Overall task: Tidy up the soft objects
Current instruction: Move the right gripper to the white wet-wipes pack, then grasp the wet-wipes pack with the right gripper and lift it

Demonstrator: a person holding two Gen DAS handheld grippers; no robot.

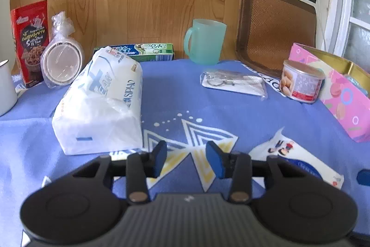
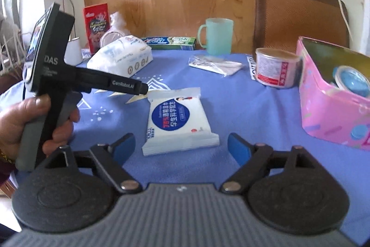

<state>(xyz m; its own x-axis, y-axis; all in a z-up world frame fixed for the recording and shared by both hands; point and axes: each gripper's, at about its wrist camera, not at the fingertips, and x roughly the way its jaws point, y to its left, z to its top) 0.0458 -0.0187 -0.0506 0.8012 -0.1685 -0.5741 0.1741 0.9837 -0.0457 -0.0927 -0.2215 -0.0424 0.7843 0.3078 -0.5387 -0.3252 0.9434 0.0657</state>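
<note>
A blue patterned cloth point(image 1: 231, 103) covers the table, and both handheld grippers hang over its near edge, tilted downward. The left gripper point(image 1: 186, 160) has its blue pads a modest way apart with only bare cloth between them; it holds nothing. From its own camera, a big white tissue pack point(image 1: 99, 103) lies at about ten o'clock, near but not touching the pads, its long side running away toward the back. A flat wet-wipes packet point(image 1: 298, 159) shows at three o'clock, partly hidden behind the gripper's frame.

The right gripper point(image 2: 181, 147) stands wide open. In its view that same wet-wipes packet point(image 2: 179, 120) lies flat at twelve o'clock, just ahead of the pads and roughly centred between them, though whether the pads reach its near edge is hard to tell from this angle. A hand point(image 2: 27, 124) at nine o'clock grips the handle of the left gripper, whose nose points toward the packet's far corner.

Farther back stand a teal mug point(image 1: 205, 41) and a toothpaste box point(image 1: 148, 51) around twelve o'clock, a small can point(image 1: 300, 82) at two o'clock, and beside it an open pink box point(image 1: 342, 98).
</note>
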